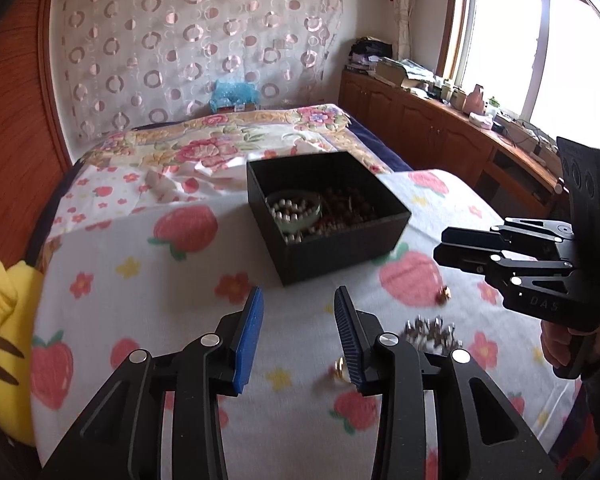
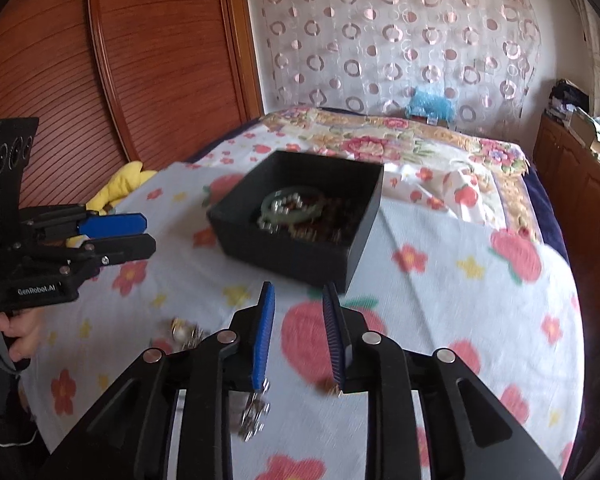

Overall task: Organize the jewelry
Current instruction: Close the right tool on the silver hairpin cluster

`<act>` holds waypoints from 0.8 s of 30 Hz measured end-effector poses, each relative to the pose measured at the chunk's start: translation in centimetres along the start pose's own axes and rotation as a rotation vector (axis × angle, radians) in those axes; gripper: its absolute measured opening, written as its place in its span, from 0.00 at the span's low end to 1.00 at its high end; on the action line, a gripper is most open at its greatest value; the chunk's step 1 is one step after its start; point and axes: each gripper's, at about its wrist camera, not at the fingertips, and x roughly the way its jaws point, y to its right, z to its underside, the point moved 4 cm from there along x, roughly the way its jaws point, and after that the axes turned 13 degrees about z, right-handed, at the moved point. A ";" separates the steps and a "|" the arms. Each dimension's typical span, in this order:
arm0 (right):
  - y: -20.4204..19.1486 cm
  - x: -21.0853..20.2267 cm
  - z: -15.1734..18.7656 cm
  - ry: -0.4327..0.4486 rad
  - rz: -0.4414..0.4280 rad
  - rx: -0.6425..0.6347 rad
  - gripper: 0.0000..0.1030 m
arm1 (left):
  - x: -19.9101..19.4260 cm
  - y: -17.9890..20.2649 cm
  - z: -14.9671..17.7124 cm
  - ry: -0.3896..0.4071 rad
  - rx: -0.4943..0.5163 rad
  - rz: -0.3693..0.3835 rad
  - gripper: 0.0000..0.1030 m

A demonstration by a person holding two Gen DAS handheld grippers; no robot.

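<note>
Both tongs, left (image 1: 299,300) and right (image 2: 299,296), gape empty near the jewelry box (image 1: 328,216).

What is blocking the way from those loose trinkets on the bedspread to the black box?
Nothing visible. The silver trinket and small gold piece lie on bare bedspread, and the black box ahead is open-topped, with no lid.

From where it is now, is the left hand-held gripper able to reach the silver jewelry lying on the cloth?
Probably yes. The left hand-held gripper is open and holds nothing, and the silver jewelry lies uncovered on the cloth, just right of its right finger. The right hand-held gripper hovers farther away, not across the path.
</note>
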 end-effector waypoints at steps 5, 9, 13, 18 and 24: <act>-1.0 -0.1 2.1 -0.031 -0.011 -0.003 0.42 | -0.7 0.6 1.9 -0.011 -0.008 -0.003 0.34; -1.6 0.4 3.5 -0.075 -0.021 0.003 0.43 | -1.5 0.9 3.2 -0.013 -0.020 0.003 0.35; -2.0 0.8 4.0 -0.105 -0.039 0.011 0.43 | -1.7 0.9 4.2 -0.030 -0.022 0.007 0.36; -2.6 1.3 4.5 -0.126 -0.047 0.005 0.43 | -1.2 0.8 4.9 -0.054 -0.019 0.014 0.36; -3.1 1.8 4.9 -0.135 -0.032 -0.026 0.41 | -0.2 0.7 5.3 -0.068 -0.028 0.021 0.37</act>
